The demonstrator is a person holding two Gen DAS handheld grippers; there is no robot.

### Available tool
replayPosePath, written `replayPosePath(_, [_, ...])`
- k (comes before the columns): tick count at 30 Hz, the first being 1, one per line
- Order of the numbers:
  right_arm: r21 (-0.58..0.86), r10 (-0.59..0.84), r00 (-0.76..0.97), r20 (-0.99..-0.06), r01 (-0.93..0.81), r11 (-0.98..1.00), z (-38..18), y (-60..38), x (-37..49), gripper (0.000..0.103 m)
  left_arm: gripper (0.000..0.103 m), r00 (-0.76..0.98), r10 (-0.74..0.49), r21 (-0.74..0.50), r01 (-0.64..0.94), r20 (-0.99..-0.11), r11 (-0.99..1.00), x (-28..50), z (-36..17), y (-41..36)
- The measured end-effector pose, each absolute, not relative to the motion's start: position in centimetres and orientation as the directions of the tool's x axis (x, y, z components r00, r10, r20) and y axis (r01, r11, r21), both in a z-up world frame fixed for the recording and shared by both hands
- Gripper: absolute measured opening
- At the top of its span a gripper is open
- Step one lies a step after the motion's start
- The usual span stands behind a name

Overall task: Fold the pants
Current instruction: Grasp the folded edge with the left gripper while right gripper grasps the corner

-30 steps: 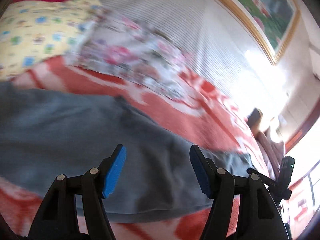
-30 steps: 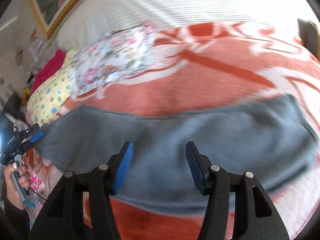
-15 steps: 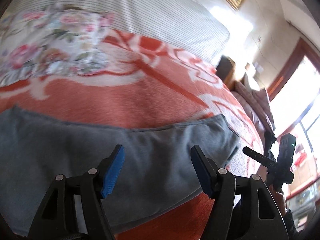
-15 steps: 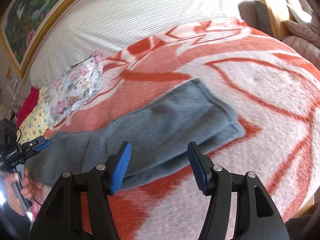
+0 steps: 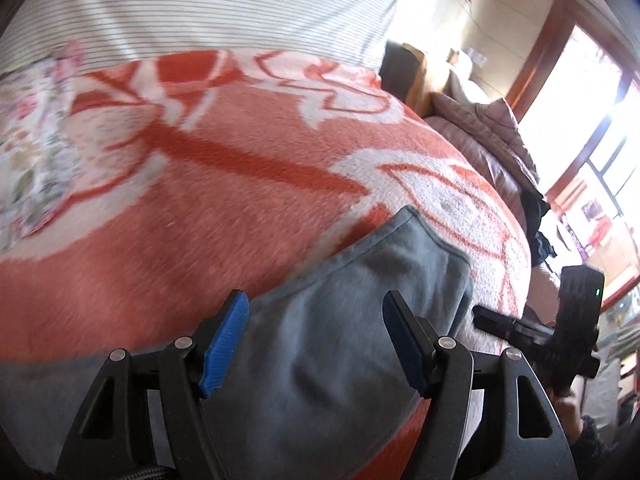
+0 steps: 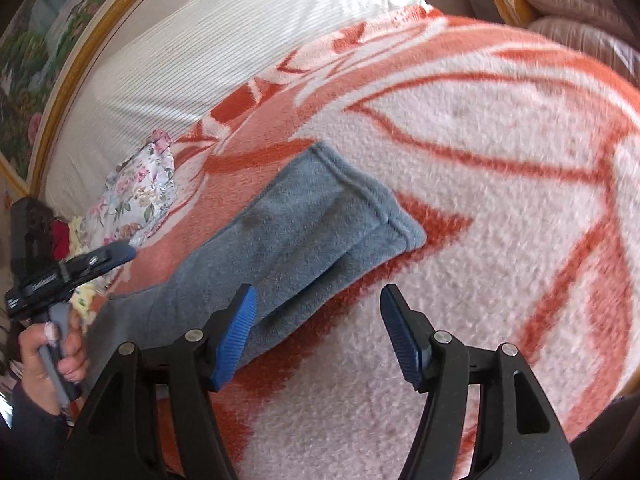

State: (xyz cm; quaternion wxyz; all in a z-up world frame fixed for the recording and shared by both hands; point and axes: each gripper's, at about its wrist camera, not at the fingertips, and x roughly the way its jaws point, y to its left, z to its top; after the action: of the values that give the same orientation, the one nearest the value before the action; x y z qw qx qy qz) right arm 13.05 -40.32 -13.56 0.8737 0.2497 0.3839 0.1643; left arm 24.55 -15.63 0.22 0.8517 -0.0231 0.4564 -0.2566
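Since the earlier frame, both views are swinging toward the hem end of the grey fleece pants (image 6: 320,224), lying flat on the orange-and-white patterned blanket (image 6: 500,208) covering the bed. Left hand-held gripper (image 5: 314,340) is hovering spread above them; right hand-held gripper (image 6: 318,332), jaws just widening, is holding nothing. A gilt-framed painting (image 6: 44,80) is hanging behind

A bed fills both views, spread with an orange-and-white patterned blanket (image 5: 224,168), a striped white sheet (image 5: 208,4) beyond it and a floral pillow (image 6: 138,196) at its far side. A gold-framed landscape painting (image 6: 36,60) hangs on the pale wall. Bright daylight pours through a window with a reddish-brown wooden frame (image 5: 548,32); a quilted brown coat (image 5: 488,140) lies just beside the bed.
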Motion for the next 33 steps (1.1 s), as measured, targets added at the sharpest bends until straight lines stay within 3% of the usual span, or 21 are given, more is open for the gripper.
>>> replayPosePath(10, [0.667, 0.535, 0.663, -0.523, -0.073, 0.742, -14.9, -41.5, 14.6, 0.066, 0.070, 0.249, -0.503, -0.294, 0.572, -0.827, 0.766, 30.3, -2.7, -23.7])
replayPosePath(18, [0.754, 0.558, 0.703, -0.440, -0.048, 0.655, -15.8, -43.4, 15.9, 0.066, 0.068, 0.098, -0.441, -0.277, 0.654, -0.892, 0.704, 33.1, -6.5, -29.0])
replayPosePath(21, [0.741, 0.546, 0.711, -0.443, -0.052, 0.669, -15.9, -43.4, 16.4, 0.052, 0.068, 0.089, -0.425, -0.261, 0.671, -0.901, 0.694, 33.1, -7.4, -30.1])
replayPosePath(22, [0.736, 0.538, 0.714, -0.448, -0.047, 0.676, -16.1, -43.5, 16.6, 0.039, 0.067, 0.099, -0.422, -0.249, 0.678, -0.901, 0.691, 33.1, -7.5, -30.5])
replayPosePath(23, [0.732, 0.530, 0.716, -0.454, -0.040, 0.680, -16.3, -43.5, 16.9, 0.023, 0.064, 0.105, -0.419, -0.241, 0.683, -0.902, 0.690, 33.0, -7.6, -30.8])
replayPosePath(24, [0.732, 0.528, 0.715, -0.458, -0.034, 0.681, -16.5, -43.6, 17.1, 0.017, 0.056, 0.107, -0.419, -0.237, 0.687, -0.902, 0.687, 32.9, -7.6, -31.2])
replayPosePath(26, [0.746, 0.544, 0.712, -0.444, -0.042, 0.664, -17.0, -44.0, 17.1, 0.012, 0.037, 0.090, -0.430, -0.249, 0.703, -0.898, 0.666, 32.8, -7.6, -32.2])
replayPosePath(27, [0.744, 0.542, 0.717, -0.439, -0.048, 0.666, -17.0, -44.1, 17.0, 0.012, 0.024, 0.072, -0.438, -0.261, 0.713, -0.896, 0.651, 32.6, -7.6, -32.6])
replayPosePath(30, [0.737, 0.540, 0.729, -0.421, -0.073, 0.672, -16.2, -44.6, 16.3, 0.010, 0.014, 0.081, -0.441, -0.240, 0.744, -0.894, 0.624, 31.9, -6.7, -34.4])
replayPosePath(33, [0.712, 0.525, 0.745, -0.410, -0.099, 0.695, -15.1, -45.3, 15.6, 0.010, 0.014, 0.091, -0.446, -0.233, 0.751, -0.890, 0.618, 31.4, -6.5, -35.0])
